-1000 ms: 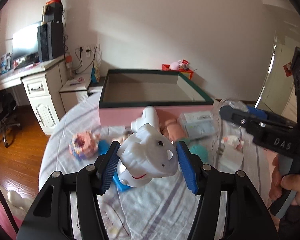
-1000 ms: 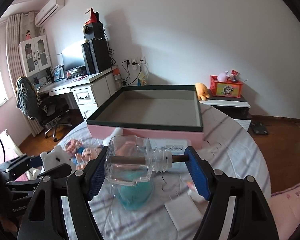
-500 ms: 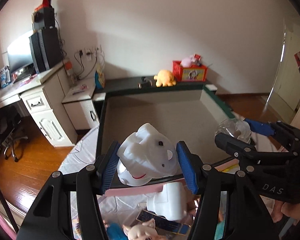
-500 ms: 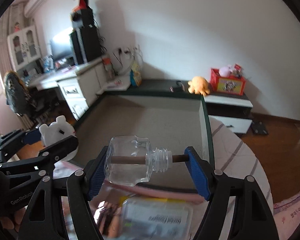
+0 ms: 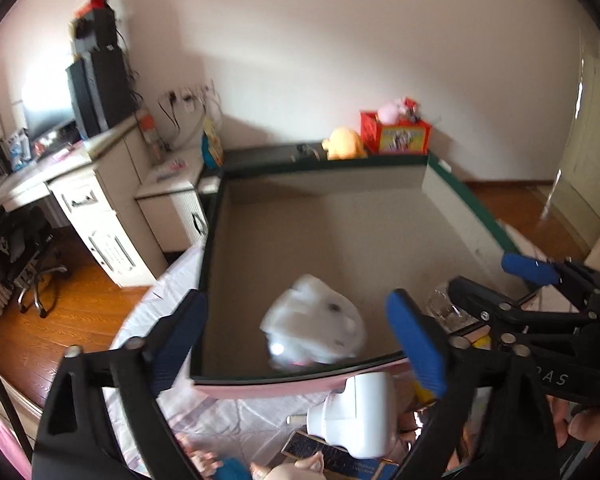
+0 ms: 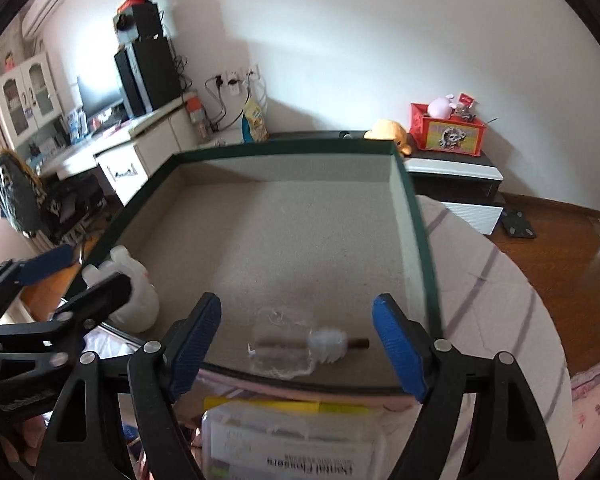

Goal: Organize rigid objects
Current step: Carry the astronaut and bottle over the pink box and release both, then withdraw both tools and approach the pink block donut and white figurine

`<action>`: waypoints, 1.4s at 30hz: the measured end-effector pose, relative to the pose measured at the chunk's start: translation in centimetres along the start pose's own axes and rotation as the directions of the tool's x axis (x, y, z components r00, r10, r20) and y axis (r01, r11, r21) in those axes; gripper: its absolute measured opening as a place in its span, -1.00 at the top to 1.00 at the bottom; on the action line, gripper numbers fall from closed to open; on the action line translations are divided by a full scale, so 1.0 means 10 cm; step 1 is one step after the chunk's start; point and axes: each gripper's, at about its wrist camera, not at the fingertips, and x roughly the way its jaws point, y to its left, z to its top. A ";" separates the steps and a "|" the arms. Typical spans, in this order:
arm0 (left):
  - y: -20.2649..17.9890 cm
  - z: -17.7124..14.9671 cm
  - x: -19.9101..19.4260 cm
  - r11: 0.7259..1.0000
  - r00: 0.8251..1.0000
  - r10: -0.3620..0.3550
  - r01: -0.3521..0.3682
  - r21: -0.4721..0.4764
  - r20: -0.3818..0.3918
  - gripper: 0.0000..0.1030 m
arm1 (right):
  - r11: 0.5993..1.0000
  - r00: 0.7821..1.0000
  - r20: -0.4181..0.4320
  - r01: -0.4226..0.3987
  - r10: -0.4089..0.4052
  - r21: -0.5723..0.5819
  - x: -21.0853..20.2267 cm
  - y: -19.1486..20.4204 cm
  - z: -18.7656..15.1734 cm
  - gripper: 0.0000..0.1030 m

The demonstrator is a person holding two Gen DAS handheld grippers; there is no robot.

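Note:
A wide box (image 5: 472,208) with a green rim, pink outer wall and grey floor fills the middle of both views. My left gripper (image 5: 298,340) hangs over its near left part, its jaws opening. A white bear toy (image 5: 314,324), blurred, lies between and below the pads, touching neither. My right gripper (image 6: 296,344) is over the near right part of the box (image 6: 410,200), its jaws opening too. A clear glass bottle (image 6: 284,348) with a brown stick in its neck lies loose on the floor between them. Each view shows the other gripper (image 5: 500,284) (image 6: 76,276) beside it.
On the striped tablecloth (image 6: 500,300) in front of the box lie a white plug adapter (image 5: 356,420), a clear plastic package (image 6: 292,444) and small dolls. A white desk (image 5: 80,192) stands left. A low cabinet behind carries a red box (image 6: 448,130) and a yellow plush.
Both grippers carried their loads from above the table to over the box. Now both pairs of jaws have spread, and the bear and the bottle have dropped out onto the box floor.

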 end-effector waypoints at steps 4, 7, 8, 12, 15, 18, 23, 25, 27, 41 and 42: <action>0.17 -0.11 -0.54 0.998 0.994 0.027 -0.020 -0.063 0.104 -0.90 | 1.000 0.996 0.094 -0.008 0.006 0.012 -0.47 0.02 -0.05 -0.61; 0.29 -0.27 -0.93 0.994 0.984 0.074 -0.059 -0.096 0.165 -0.94 | 1.000 0.985 0.172 0.011 -0.012 0.006 -0.89 0.05 -0.17 -0.64; 0.33 -0.37 -1.10 0.991 0.978 0.092 -0.071 -0.112 0.189 -0.98 | 1.000 0.979 0.201 0.016 -0.017 0.004 -1.07 0.08 -0.24 -0.64; 0.38 -0.68 -1.56 0.982 0.964 0.136 -0.100 -0.162 0.230 -1.00 | 0.998 0.958 0.282 0.055 -0.054 0.002 -1.57 0.15 -0.55 -0.67; 0.31 -0.89 -1.86 0.983 0.961 0.121 -0.080 -0.167 0.251 -1.00 | 0.995 0.935 0.341 0.097 -0.093 0.006 -1.94 0.26 -0.87 -0.81; 0.17 -1.06 -2.10 0.986 0.957 0.109 -0.071 -0.149 0.269 -1.00 | 0.993 0.920 0.376 0.120 -0.109 -0.005 -2.18 0.36 -1.10 -1.00; -0.01 -1.21 -2.41 0.990 0.945 0.121 -0.094 -0.102 0.305 -1.00 | 0.995 0.916 0.392 0.098 -0.085 -0.013 -2.47 0.50 -1.36 -1.00; -0.05 -1.25 -2.51 0.991 0.942 0.116 -0.091 -0.093 0.314 -1.00 | 0.995 0.914 0.396 0.102 -0.085 -0.022 -2.53 0.52 -1.41 -1.00; -0.09 -1.28 -2.56 0.990 0.939 0.129 -0.105 -0.091 0.319 -1.00 | 0.995 0.911 0.404 0.100 -0.082 -0.022 -2.59 0.56 -1.44 -1.00; -0.14 -1.38 -2.62 0.989 0.936 0.148 -0.131 -0.074 0.320 -1.00 | 0.993 0.903 0.417 0.117 -0.105 -0.004 -2.71 0.55 -1.56 -1.00; -0.13 -1.38 -2.60 0.989 0.938 0.144 -0.128 -0.071 0.314 -1.00 | 0.993 0.905 0.411 0.118 -0.106 -0.004 -2.69 0.55 -1.56 -1.00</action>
